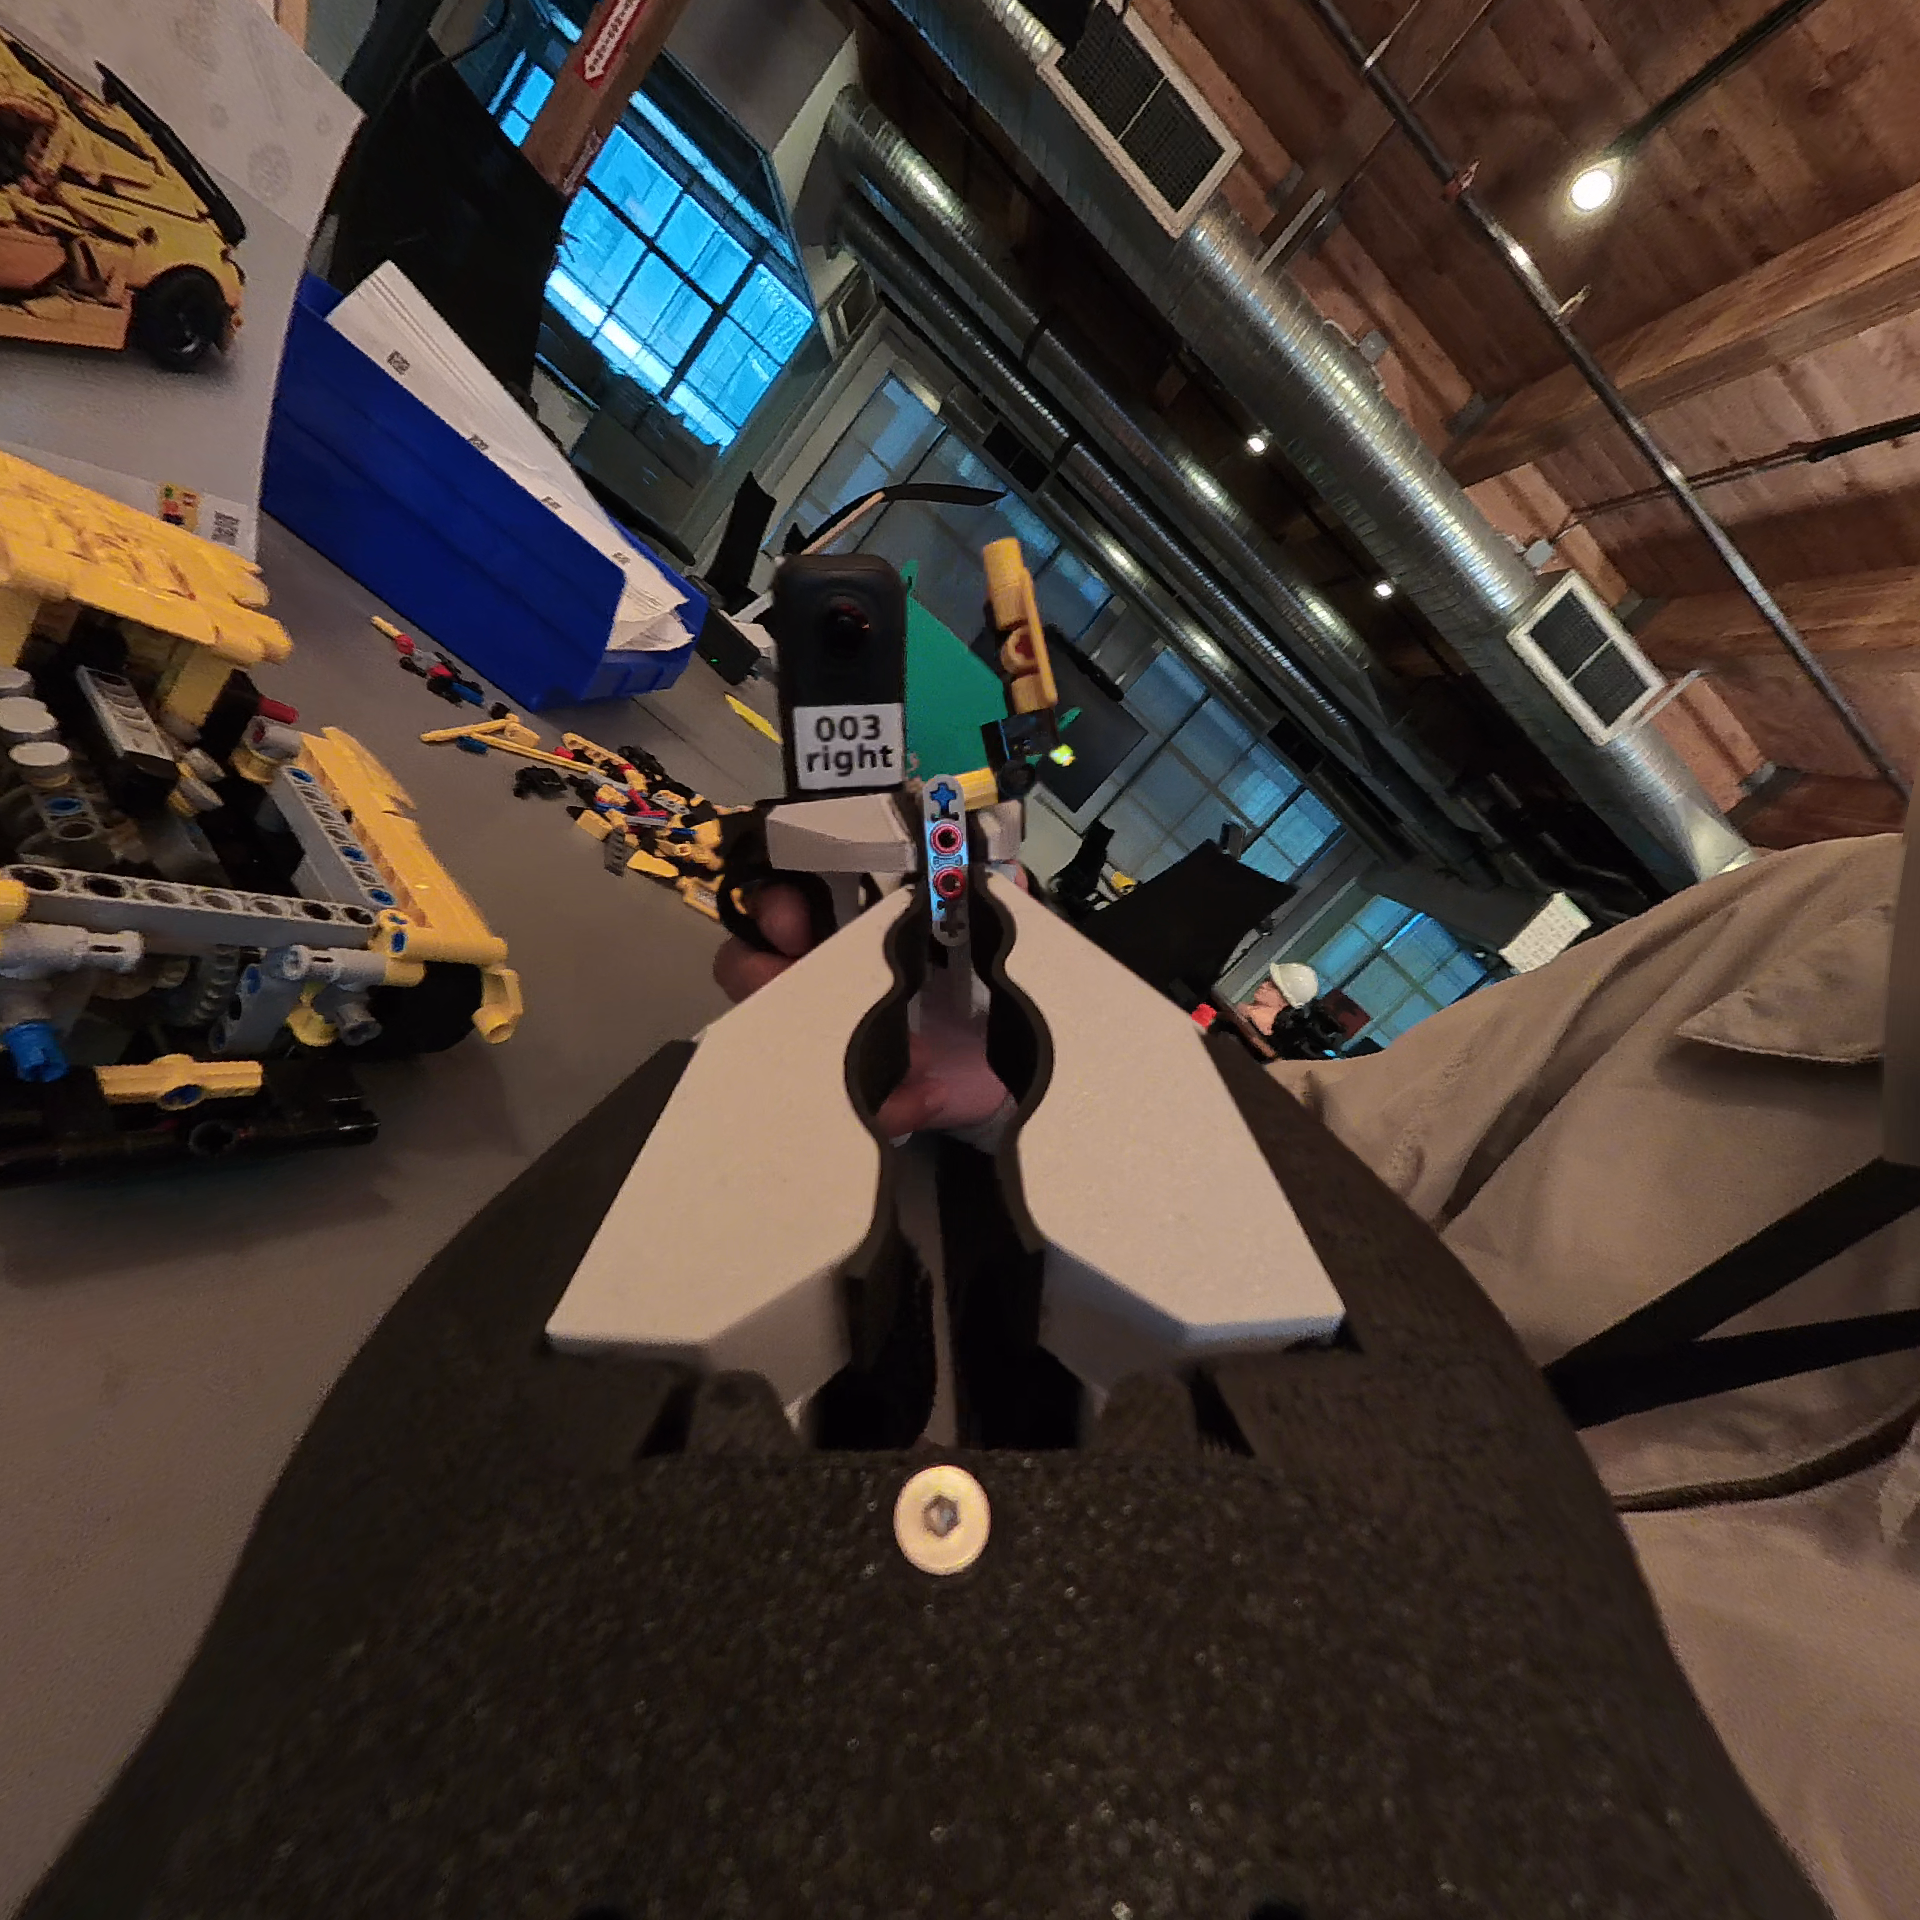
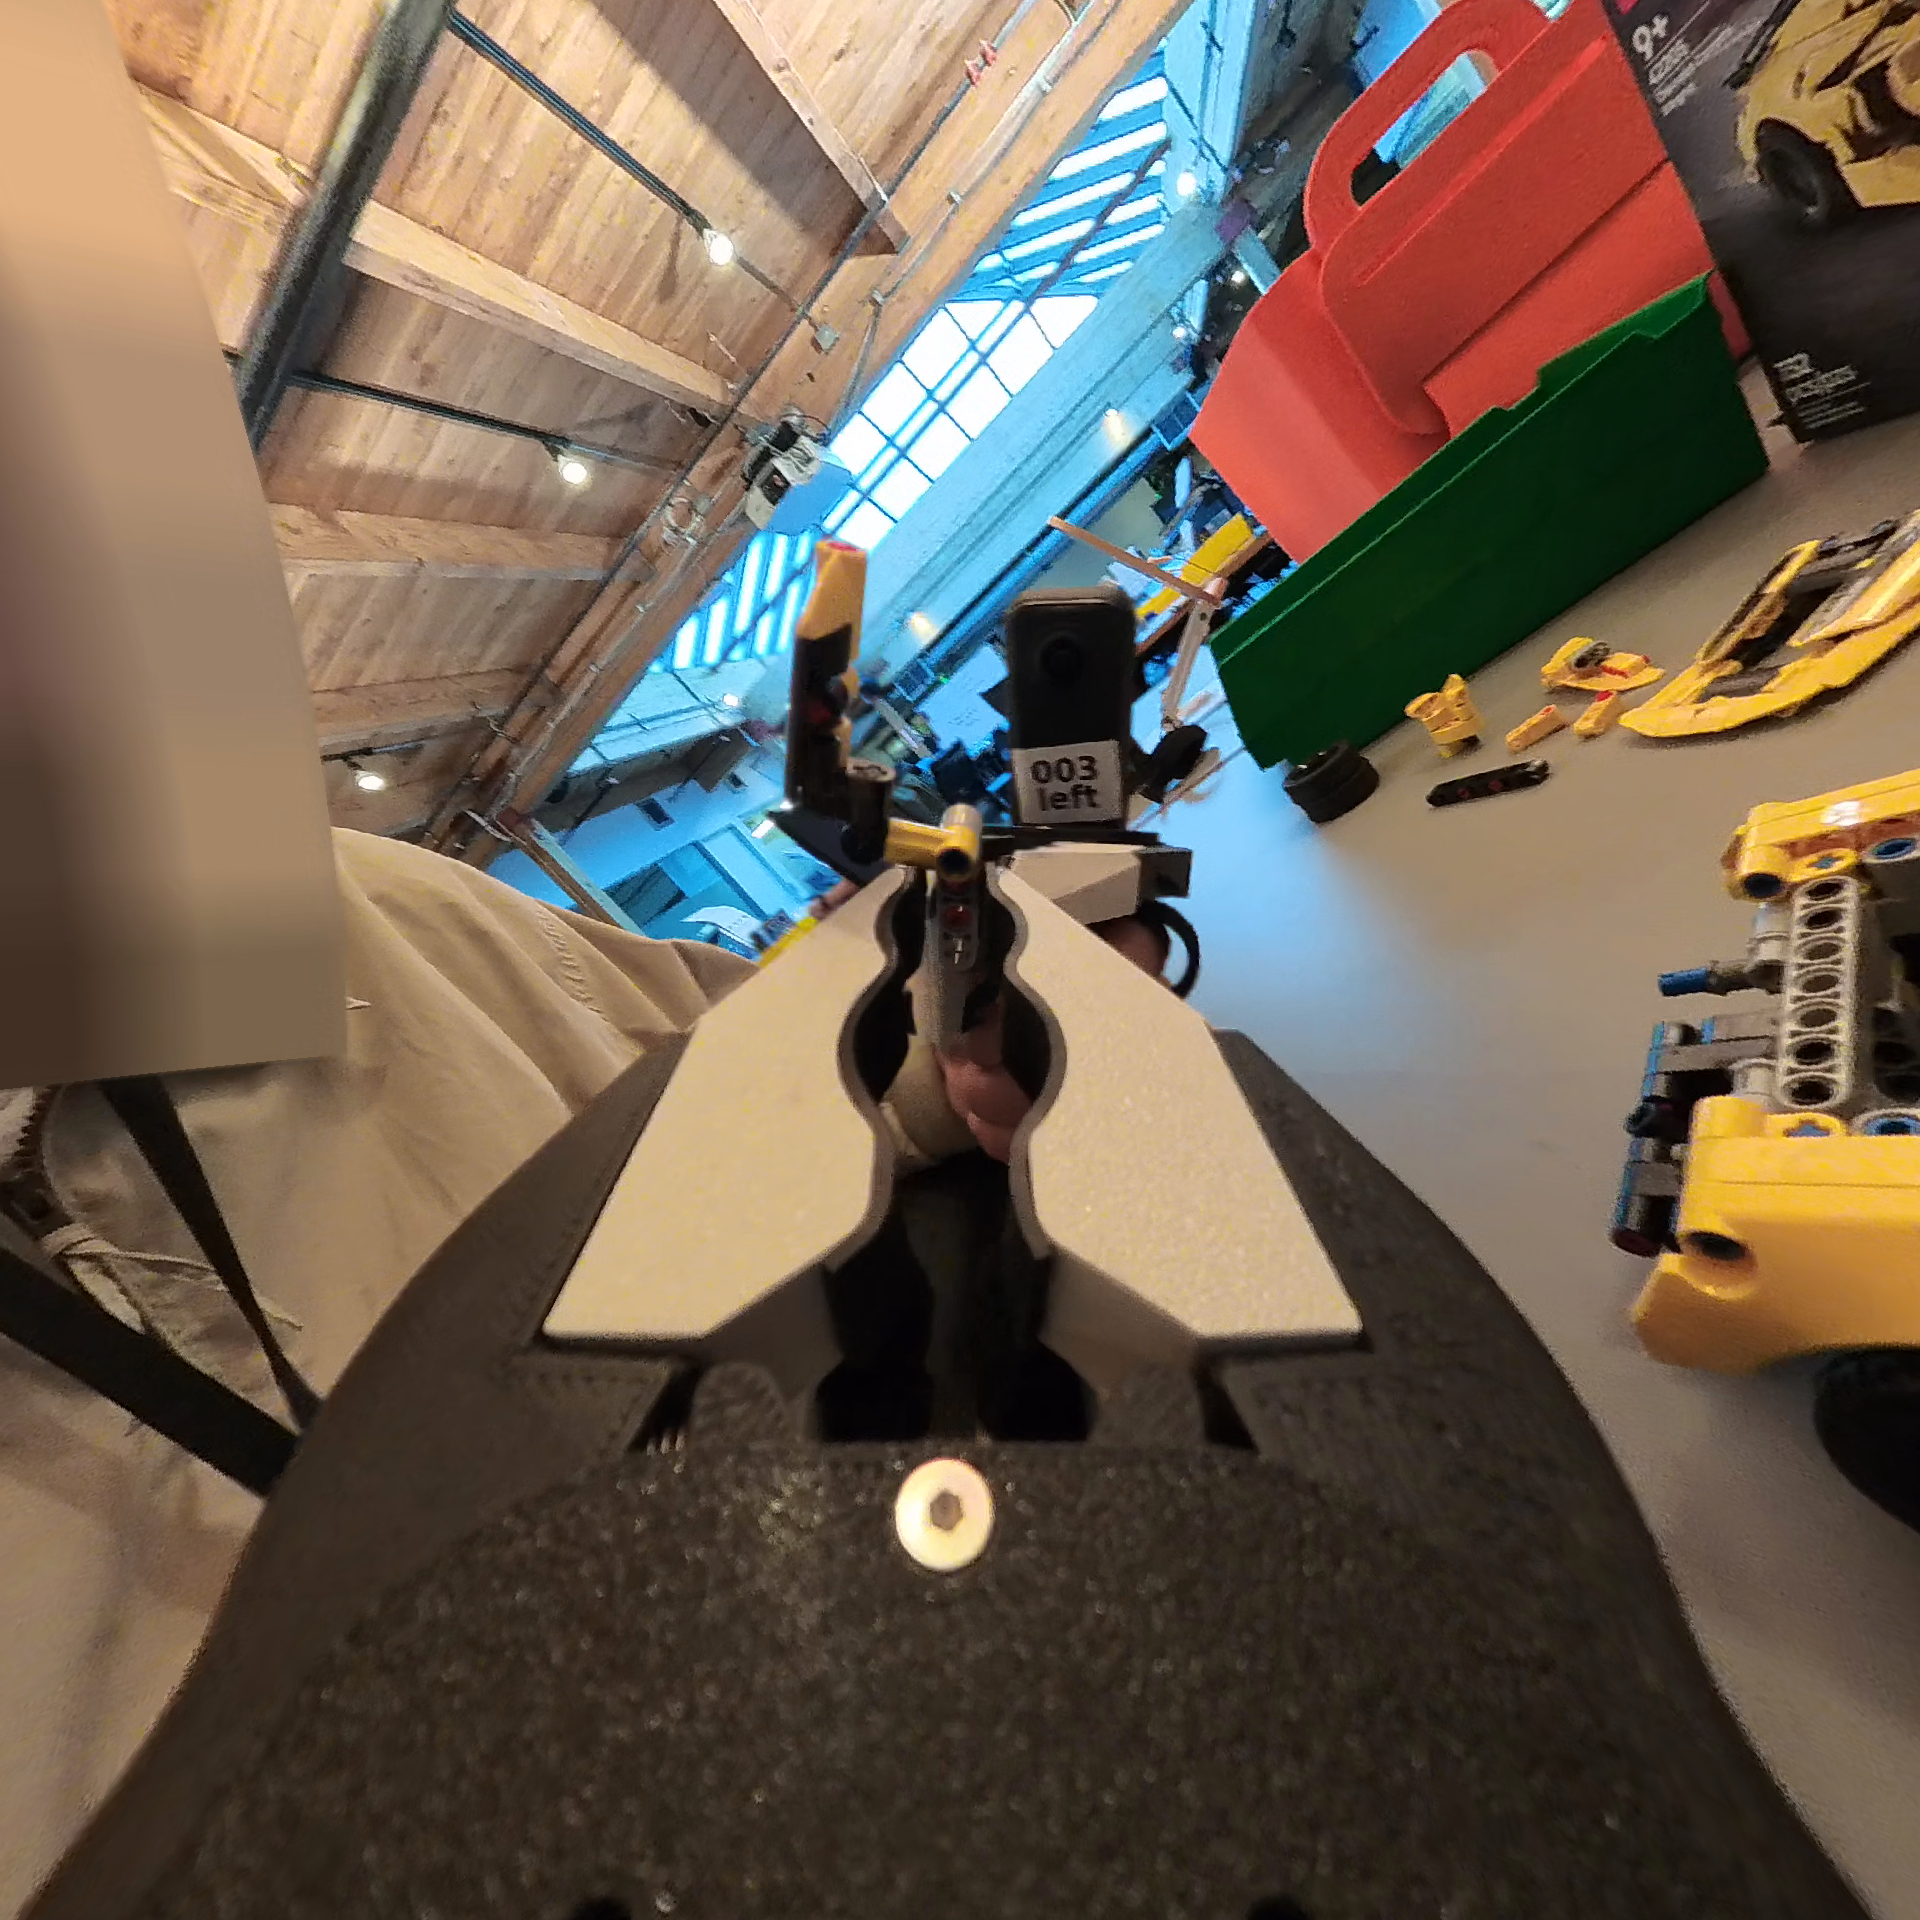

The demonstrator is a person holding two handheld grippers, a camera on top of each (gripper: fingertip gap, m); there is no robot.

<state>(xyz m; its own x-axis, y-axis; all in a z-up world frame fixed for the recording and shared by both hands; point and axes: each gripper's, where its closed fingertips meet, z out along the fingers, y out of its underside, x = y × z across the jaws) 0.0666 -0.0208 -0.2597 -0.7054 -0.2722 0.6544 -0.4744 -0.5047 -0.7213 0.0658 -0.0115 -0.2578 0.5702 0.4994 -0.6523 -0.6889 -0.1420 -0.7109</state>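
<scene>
Both grippers are raised above the grey table (image 1: pixel 416 1299) and face each other tip to tip. My left gripper (image 1: pixel 948 914) is shut on a small brick assembly: a grey beam (image 1: pixel 945 862) with red pins and a blue axle. A yellow part (image 1: pixel 1018 623) and black parts rise from it. My right gripper (image 2: pixel 951 894) is shut on the same assembly, whose grey beam (image 2: pixel 951 966) shows edge-on between its fingers, with a yellow connector (image 2: pixel 940 836) at the tips and a black-and-yellow arm (image 2: pixel 826 675) above. Each view shows the other gripper's black camera (image 1: pixel 842 644) (image 2: pixel 1070 665) just behind the assembly.
A partly built yellow brick car (image 1: pixel 208 883) (image 2: pixel 1808 1091) stands on the table. Loose pieces (image 1: pixel 634 800), a blue bin (image 1: pixel 447 520), a green bin (image 2: pixel 1507 561), a red carrier (image 2: pixel 1455 312), a yellow body panel (image 2: pixel 1787 644) and a black wheel (image 2: pixel 1330 784) lie beyond. A person's beige shirt (image 1: pixel 1558 1091) is close. The tips of both grippers are at nearly the same place.
</scene>
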